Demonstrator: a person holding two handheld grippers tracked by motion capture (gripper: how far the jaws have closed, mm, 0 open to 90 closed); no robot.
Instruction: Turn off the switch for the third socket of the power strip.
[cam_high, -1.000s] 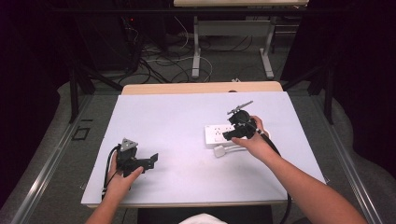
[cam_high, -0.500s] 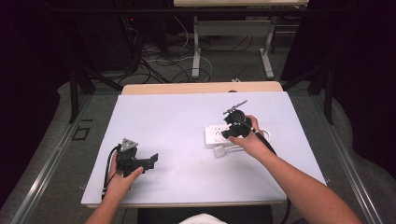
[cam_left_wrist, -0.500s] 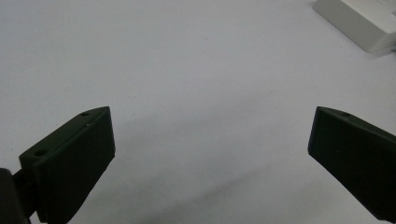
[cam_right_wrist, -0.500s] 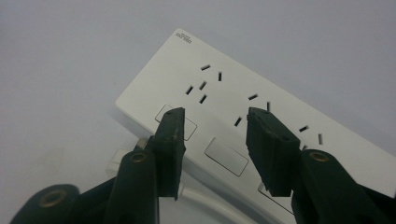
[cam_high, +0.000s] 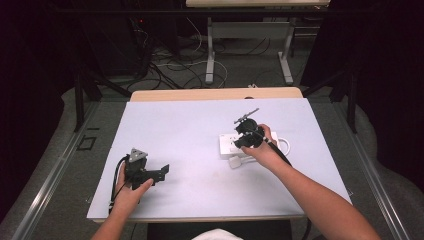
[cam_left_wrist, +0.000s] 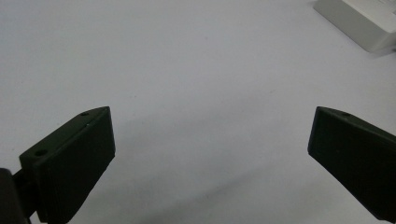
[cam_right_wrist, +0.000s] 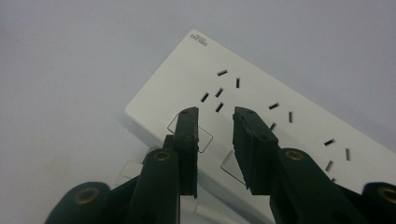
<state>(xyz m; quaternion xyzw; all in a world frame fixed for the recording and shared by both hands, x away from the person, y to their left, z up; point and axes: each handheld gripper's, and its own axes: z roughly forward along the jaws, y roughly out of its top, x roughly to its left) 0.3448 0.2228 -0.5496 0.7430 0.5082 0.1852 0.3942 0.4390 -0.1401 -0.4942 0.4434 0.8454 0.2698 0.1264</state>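
The right gripper (cam_high: 247, 136) has been shifted a little to the left and toward the near edge over the last second, so that it is now positioned directly over the white power strip (cam_high: 239, 145) instead of over the strip's far edge. The left gripper (cam_high: 150, 173) has been left unmoved near the near left corner of the tabletop (cam_high: 190, 125). From this it is judged that an approach to the strip, or to the plug beside it, is in hand and that nothing has yet been grasped.

In the right gripper view, the jaws of the right gripper (cam_right_wrist: 215, 122) are seen a narrow gap apart, with nothing between them, hanging above the face of the power strip (cam_right_wrist: 261, 107) near its switch end. Whether they touch the strip cannot be told.

In the left gripper view, the jaws of the left gripper (cam_left_wrist: 210, 135) are spread wide over bare tabletop, and a corner of the power strip (cam_left_wrist: 364, 21) is seen far off at upper right.

Item count:
- Grippers: two, one per hand.
- Power strip: one, lying flat on the right half of the tabletop, well apart from the left gripper.
- White plug (cam_high: 235, 162): one, just beside the strip's near edge.
- White cable (cam_high: 284, 145): one loop, at the strip's right end.
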